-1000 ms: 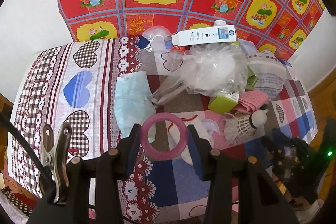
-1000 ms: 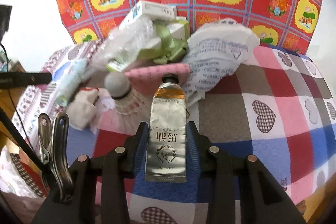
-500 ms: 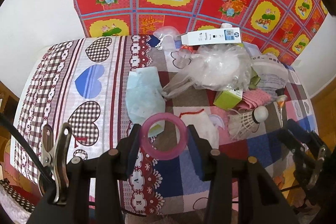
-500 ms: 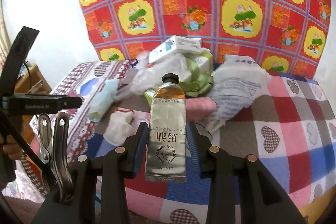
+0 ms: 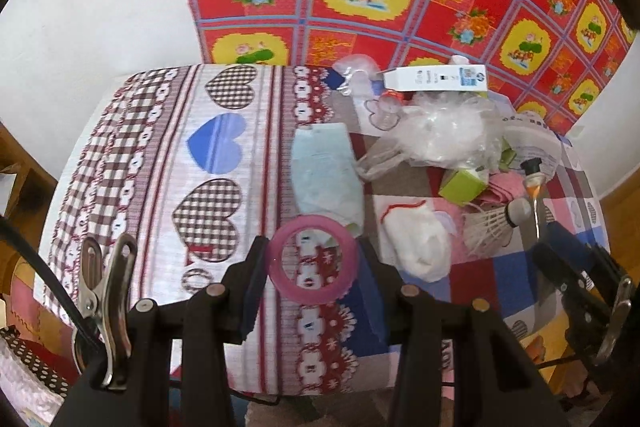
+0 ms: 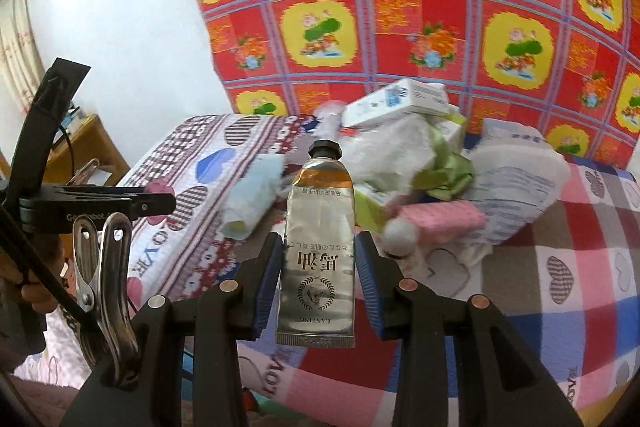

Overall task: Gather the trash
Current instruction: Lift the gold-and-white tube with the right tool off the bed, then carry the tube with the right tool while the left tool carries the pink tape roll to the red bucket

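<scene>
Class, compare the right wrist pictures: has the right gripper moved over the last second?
Yes. The right gripper, shut on the tube, has pulled back and up from the trash pile, which now looks farther off, with more wall in view.

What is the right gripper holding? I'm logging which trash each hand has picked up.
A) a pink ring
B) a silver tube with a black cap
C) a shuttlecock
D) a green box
B: in the right wrist view the right gripper has its pads pressed on both sides of a silver tube with a black cap pointing away.
</scene>
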Demonstrator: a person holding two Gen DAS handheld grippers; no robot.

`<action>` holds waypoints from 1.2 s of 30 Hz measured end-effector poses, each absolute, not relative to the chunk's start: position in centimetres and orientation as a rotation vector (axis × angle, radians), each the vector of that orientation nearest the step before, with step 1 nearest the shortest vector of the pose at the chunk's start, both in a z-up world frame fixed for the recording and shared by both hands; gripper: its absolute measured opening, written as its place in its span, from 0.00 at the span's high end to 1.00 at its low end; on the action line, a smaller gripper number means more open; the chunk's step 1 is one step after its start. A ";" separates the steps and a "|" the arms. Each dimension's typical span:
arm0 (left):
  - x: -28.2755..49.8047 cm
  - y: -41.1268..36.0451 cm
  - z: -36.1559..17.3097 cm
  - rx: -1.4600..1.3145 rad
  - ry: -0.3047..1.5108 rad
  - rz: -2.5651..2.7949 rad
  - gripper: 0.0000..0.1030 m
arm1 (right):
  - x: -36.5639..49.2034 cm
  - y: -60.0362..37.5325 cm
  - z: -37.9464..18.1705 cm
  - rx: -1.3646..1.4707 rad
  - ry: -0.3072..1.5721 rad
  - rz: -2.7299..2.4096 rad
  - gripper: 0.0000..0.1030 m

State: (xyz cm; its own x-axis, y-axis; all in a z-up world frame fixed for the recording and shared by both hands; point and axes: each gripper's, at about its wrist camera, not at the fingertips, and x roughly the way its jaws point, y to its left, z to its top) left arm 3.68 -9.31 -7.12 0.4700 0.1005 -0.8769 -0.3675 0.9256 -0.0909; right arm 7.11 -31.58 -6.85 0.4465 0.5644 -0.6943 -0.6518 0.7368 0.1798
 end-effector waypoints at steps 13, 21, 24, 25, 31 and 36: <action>-1.5 -4.0 -6.0 -0.304 1.019 0.338 0.56 | 2.7 -25.1 -5.2 -0.137 0.791 0.819 0.63; -5.8 0.1 -4.9 -0.311 0.994 0.380 0.56 | -0.4 -20.2 -3.9 -0.138 0.783 0.852 0.63; -7.5 1.8 -4.6 -0.320 0.983 0.394 0.56 | -1.8 -18.3 -3.4 -0.141 0.777 0.864 0.63; -8.1 2.4 -4.5 -0.324 0.979 0.399 0.56 | -2.2 -17.5 -3.2 -0.142 0.774 0.868 0.63; -11.3 5.8 -4.0 -0.326 0.963 0.425 0.56 | -4.3 -13.8 -2.6 -0.148 0.766 0.894 0.63; -13.2 8.7 -3.7 -0.320 0.956 0.445 0.56 | -5.5 -10.8 -2.8 -0.152 0.769 0.920 0.63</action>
